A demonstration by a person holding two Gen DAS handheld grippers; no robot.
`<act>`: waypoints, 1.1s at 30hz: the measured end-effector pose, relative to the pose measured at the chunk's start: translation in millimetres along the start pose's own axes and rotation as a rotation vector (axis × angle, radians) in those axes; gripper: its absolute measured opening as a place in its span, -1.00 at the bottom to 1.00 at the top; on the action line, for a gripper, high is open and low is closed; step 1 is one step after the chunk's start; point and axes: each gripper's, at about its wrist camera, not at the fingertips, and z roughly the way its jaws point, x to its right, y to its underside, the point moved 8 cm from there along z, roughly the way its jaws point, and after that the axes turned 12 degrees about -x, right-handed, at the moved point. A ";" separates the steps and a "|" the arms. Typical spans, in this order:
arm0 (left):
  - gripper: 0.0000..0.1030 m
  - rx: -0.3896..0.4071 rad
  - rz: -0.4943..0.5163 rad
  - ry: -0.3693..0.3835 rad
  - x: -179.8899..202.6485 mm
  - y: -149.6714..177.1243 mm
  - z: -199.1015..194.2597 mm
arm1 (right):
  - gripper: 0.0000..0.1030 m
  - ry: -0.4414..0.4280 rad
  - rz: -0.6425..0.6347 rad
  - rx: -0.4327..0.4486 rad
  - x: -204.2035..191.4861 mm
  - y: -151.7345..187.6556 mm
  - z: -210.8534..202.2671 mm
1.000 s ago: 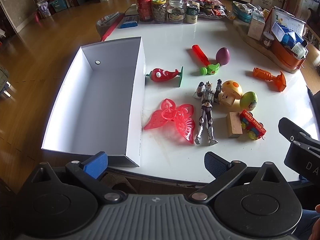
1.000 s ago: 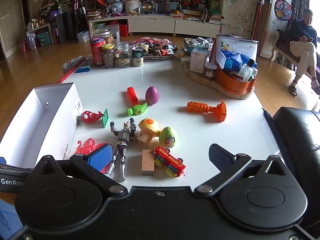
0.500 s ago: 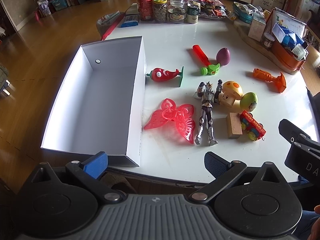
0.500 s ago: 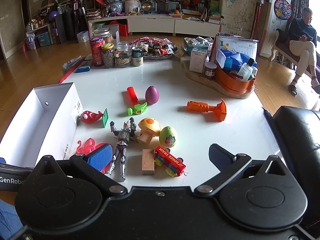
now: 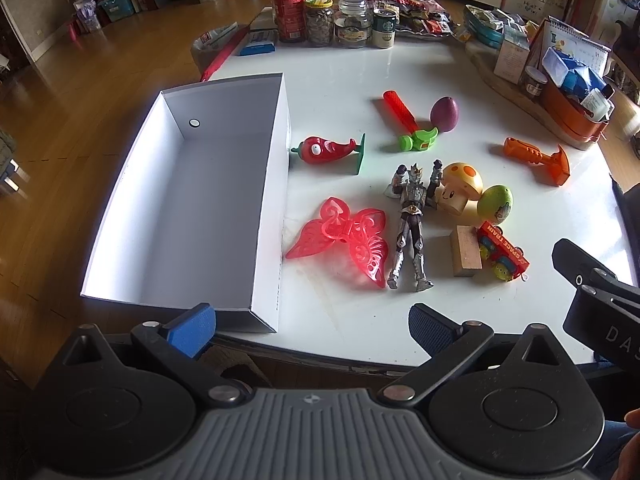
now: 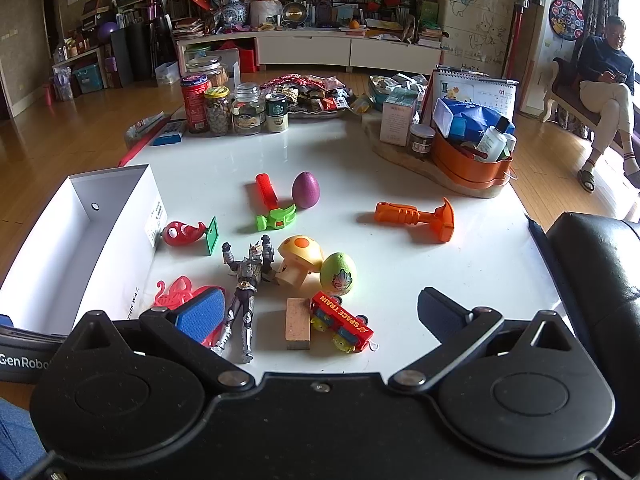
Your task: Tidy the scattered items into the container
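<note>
An empty white box (image 5: pixel 192 208) (image 6: pixel 80 240) stands at the table's left edge. To its right lie toys: a red fish (image 5: pixel 326 150) (image 6: pixel 182 233), a pink butterfly (image 5: pixel 344 238) (image 6: pixel 176 292), a silver action figure (image 5: pixel 412 220) (image 6: pixel 244 284), a mushroom (image 5: pixel 460 186) (image 6: pixel 300 260), a green egg (image 5: pixel 496 204) (image 6: pixel 338 274), a wooden block (image 5: pixel 466 250) (image 6: pixel 298 322), a red train (image 5: pixel 504 250) (image 6: pixel 344 320), a purple egg (image 5: pixel 445 114) (image 6: pixel 306 190), a red-green tool (image 5: pixel 408 122) (image 6: pixel 272 204) and an orange hammer (image 5: pixel 538 158) (image 6: pixel 416 218). My left gripper (image 5: pixel 312 324) is open near the front edge. My right gripper (image 6: pixel 320 312) is open above the block and train.
Jars (image 6: pixel 232 110), snack packets (image 6: pixel 316 94), a calendar (image 6: pixel 472 94) and an orange tub (image 6: pixel 472 164) on a wooden board crowd the table's far side. A black chair back (image 6: pixel 596 264) stands at the right edge. A person (image 6: pixel 604 88) sits far right.
</note>
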 end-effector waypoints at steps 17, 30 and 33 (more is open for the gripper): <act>0.99 -0.007 0.005 0.000 1.5 1.2 2.2 | 0.94 -0.001 0.001 -0.003 -1.4 1.5 1.1; 0.99 -0.005 0.010 0.005 3.5 1.1 1.6 | 0.94 -0.001 0.000 -0.006 -2.2 2.7 1.2; 0.99 -0.008 0.012 0.007 4.2 0.7 2.5 | 0.94 0.000 -0.001 -0.008 -1.8 3.0 1.3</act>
